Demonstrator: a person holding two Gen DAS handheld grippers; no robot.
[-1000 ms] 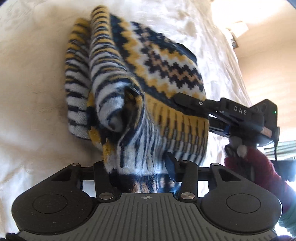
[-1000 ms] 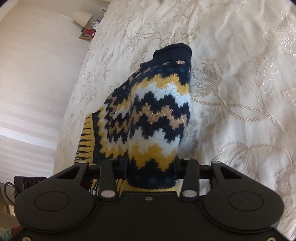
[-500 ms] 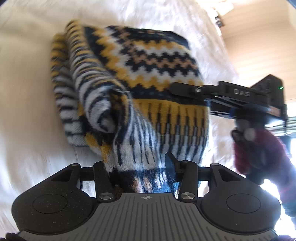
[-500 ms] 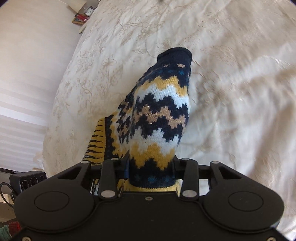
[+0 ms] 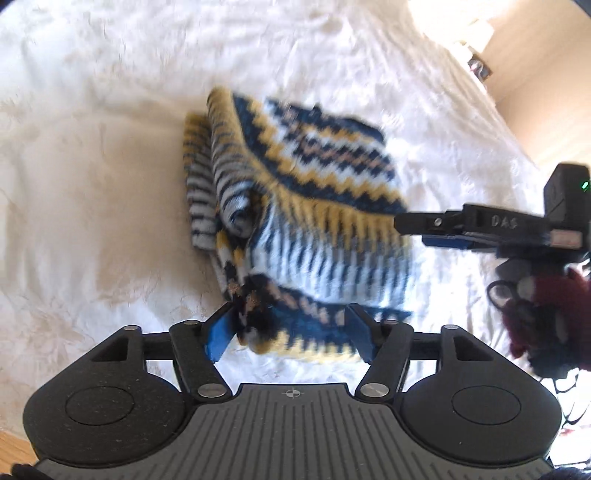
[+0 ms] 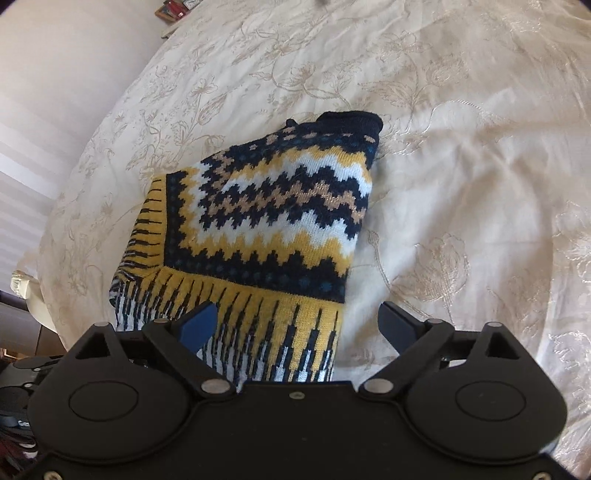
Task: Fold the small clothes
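Observation:
A knitted sweater, navy, yellow and white in zigzag bands, lies folded in a thick bundle on the cream bedspread. My left gripper hovers at its near hem. Its jaws are opening, and the loose hem lies between the fingers without being pressed. In the right wrist view the sweater lies flat with its navy collar at the far end. My right gripper stands above the striped hem, jaws opening wide and nothing pinched. From the left wrist view, the right gripper reaches in beside the sweater's right edge.
The bedspread with floral embroidery stretches all around the sweater. Its edge drops off at the left, beside a pale striped wall. A hand in a dark red sleeve holds the right gripper. Small items lie beyond the bed's far corner.
Both grippers were shut on the lifted sweater's hem; now both have opened and drawn back. The sweater has dropped onto the bed, folded over on itself.

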